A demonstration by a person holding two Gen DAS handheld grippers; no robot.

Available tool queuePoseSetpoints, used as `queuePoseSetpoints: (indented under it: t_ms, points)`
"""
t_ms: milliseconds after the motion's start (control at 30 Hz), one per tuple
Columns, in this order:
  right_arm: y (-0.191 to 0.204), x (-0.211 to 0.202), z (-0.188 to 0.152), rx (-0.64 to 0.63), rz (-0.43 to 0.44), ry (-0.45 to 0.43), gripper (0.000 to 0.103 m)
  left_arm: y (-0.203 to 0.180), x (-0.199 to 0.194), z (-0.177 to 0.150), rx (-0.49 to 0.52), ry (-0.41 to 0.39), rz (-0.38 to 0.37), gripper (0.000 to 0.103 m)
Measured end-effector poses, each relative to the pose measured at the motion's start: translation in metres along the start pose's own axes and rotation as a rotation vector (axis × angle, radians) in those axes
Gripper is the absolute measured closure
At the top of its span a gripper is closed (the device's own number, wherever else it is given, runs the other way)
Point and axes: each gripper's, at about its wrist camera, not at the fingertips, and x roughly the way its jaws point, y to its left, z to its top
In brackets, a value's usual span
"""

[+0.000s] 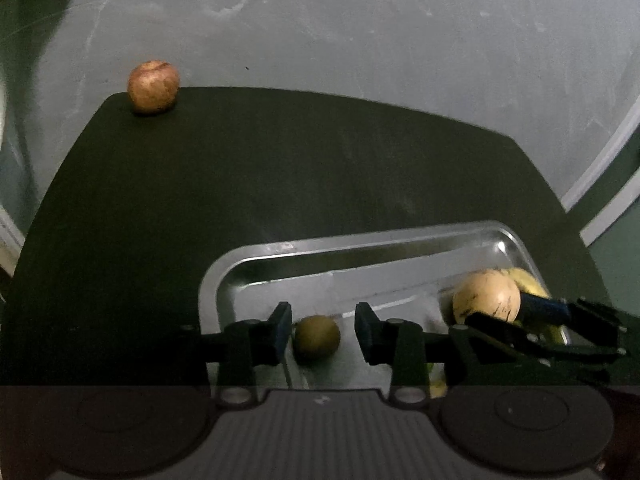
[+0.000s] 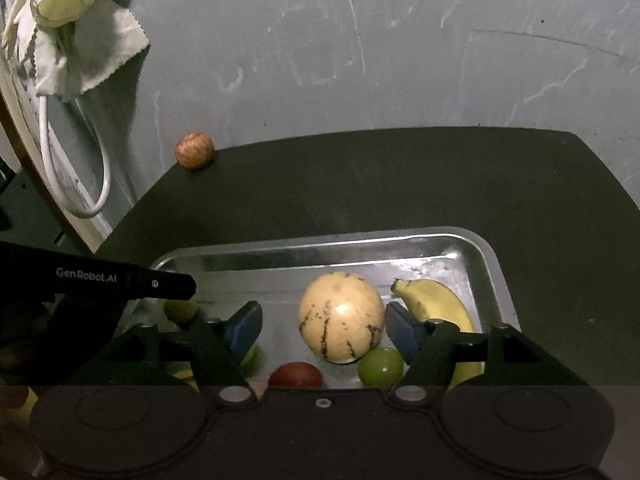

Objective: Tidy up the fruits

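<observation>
A steel tray (image 1: 280,248) (image 2: 320,242) sits on the dark table. In the left wrist view my left gripper (image 1: 322,332) is open around a small olive-green fruit (image 1: 317,337) on the tray floor, with a gap on each side. My right gripper (image 2: 324,330) is open around a pale speckled melon (image 2: 341,316) (image 1: 486,296); the left pad stands clear of it. Beside the melon lie a banana (image 2: 444,312), a green round fruit (image 2: 380,366) and a dark red fruit (image 2: 295,374). A reddish apple (image 1: 153,87) (image 2: 194,150) rests alone at the table's far left corner.
The dark table top (image 1: 280,168) ends at a grey wall behind. A white cloth (image 2: 72,40) and a looped white cable (image 2: 100,184) hang on the wall to the left. The other gripper's black body (image 2: 120,280) crosses the tray's left end.
</observation>
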Motion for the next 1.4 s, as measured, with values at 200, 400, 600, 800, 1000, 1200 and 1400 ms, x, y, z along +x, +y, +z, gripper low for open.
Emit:
queuePoseSetpoints:
  t_ms: [200,400,600,800,1000,1200,1400]
  points:
    - [0.006,-0.017,0.003,0.002,-0.028,-0.039,0.017,0.011,-0.018,-0.001,-0.046,-0.048,0.004,0.045]
    - [0.011,-0.033,0.005,0.004,-0.053,-0.073,0.007,0.023,-0.036,-0.006,-0.071,-0.092,0.012,0.022]
    - [0.015,-0.05,0.008,0.014,-0.069,-0.118,0.001,0.031,-0.052,-0.009,-0.092,-0.139,0.005,0.003]
    - [0.013,-0.068,0.001,0.045,-0.102,-0.172,0.001,0.038,-0.063,-0.009,-0.132,-0.176,0.017,0.001]
    - [0.013,-0.086,-0.012,0.071,-0.142,-0.215,0.001,0.043,-0.08,-0.019,-0.139,-0.206,0.029,0.0]
    - [0.016,-0.104,-0.027,0.063,-0.161,-0.23,0.001,0.039,-0.097,-0.033,-0.092,-0.258,0.073,0.0]
    - [0.014,-0.12,-0.04,0.061,-0.159,-0.224,0.001,0.025,-0.11,-0.048,-0.045,-0.288,0.09,0.0]
